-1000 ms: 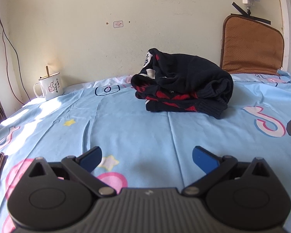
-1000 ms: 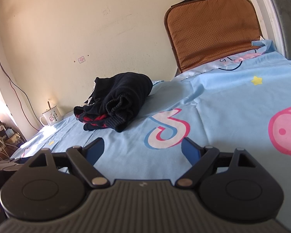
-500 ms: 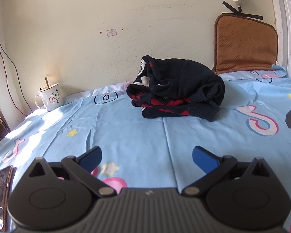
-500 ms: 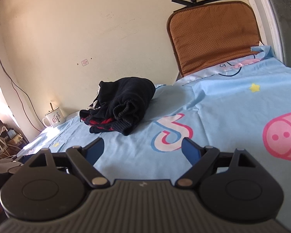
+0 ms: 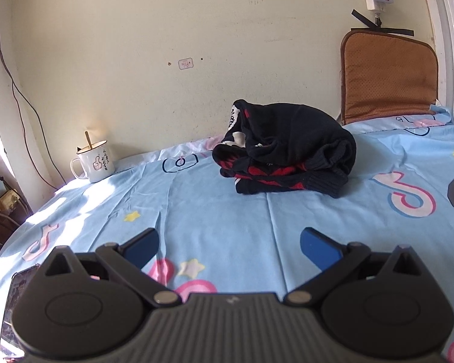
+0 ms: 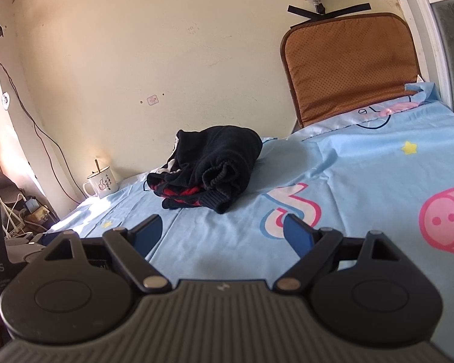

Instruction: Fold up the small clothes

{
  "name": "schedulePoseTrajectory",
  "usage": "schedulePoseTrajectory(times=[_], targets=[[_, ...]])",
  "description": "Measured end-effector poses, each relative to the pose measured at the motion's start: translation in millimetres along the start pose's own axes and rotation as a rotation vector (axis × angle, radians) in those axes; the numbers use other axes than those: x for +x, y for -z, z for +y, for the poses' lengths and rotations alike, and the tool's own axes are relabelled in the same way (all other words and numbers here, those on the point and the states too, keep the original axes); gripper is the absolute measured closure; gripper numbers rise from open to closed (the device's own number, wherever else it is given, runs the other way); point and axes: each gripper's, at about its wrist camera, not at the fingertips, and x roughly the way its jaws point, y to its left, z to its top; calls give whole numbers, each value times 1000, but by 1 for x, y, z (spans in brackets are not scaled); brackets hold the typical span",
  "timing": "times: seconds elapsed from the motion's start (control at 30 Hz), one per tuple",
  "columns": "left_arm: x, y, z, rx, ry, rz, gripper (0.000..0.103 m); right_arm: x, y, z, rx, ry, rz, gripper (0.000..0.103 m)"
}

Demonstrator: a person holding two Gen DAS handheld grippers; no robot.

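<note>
Your left hand-held gripper (image 5: 229,243) hangs over the bed (image 5: 215,217) with its blue fingers spread wide, holding nothing. Your right hand-held gripper (image 6: 222,231) is spread wide too, also with nothing in it. Ahead of both, well apart from the fingertips, the folded black-and-red sweater (image 5: 284,148) lies on the blue sheet near the wall. A white mug (image 5: 93,161) stands to its left.

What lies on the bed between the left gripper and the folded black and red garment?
Only bare sheet: in the left wrist view, nothing rests on the blue bedsheet between the left gripper and the folded black and red garment.
</note>
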Motion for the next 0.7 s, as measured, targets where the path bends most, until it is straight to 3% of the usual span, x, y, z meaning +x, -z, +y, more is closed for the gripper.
schedulePoseTrajectory(times=[0.7], targets=[[-3, 3, 6, -19, -47, 60, 0, -7, 4, 4, 3, -12, -19, 14]])
